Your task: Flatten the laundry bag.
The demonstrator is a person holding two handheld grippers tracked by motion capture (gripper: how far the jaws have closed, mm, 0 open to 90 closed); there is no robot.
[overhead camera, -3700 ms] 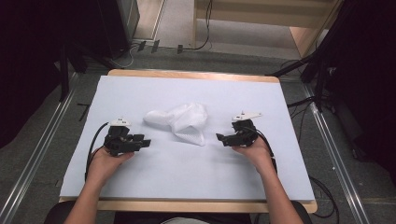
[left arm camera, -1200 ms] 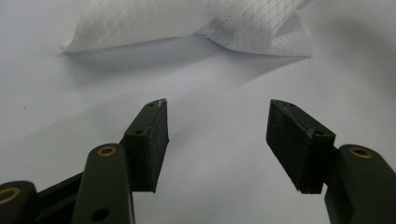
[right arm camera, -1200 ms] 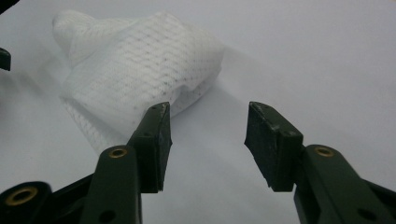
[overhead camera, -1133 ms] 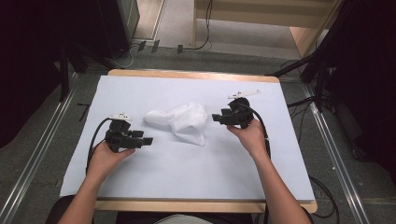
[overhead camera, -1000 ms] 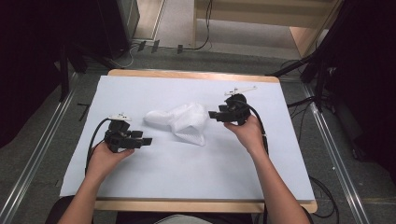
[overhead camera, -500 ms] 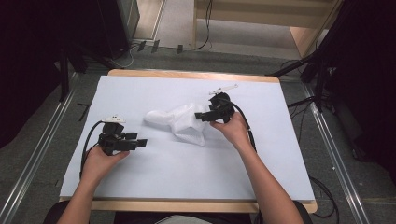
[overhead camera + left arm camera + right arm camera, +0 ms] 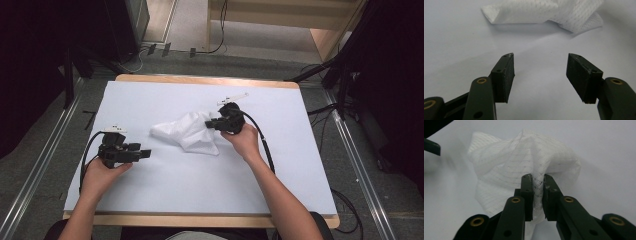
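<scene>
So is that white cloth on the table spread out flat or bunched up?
Bunched up. The white cloth lies crumpled in folds on the table, and the right gripper pinches a raised fold of it.

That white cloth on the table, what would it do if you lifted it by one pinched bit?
The white cloth would probably hang limp: it already lies crumpled in soft folds. Its thin, open mesh suggests it is very light. The right gripper has just closed its fingers on a bunched fold, and the textured weave probably won't slip out easily.
</scene>
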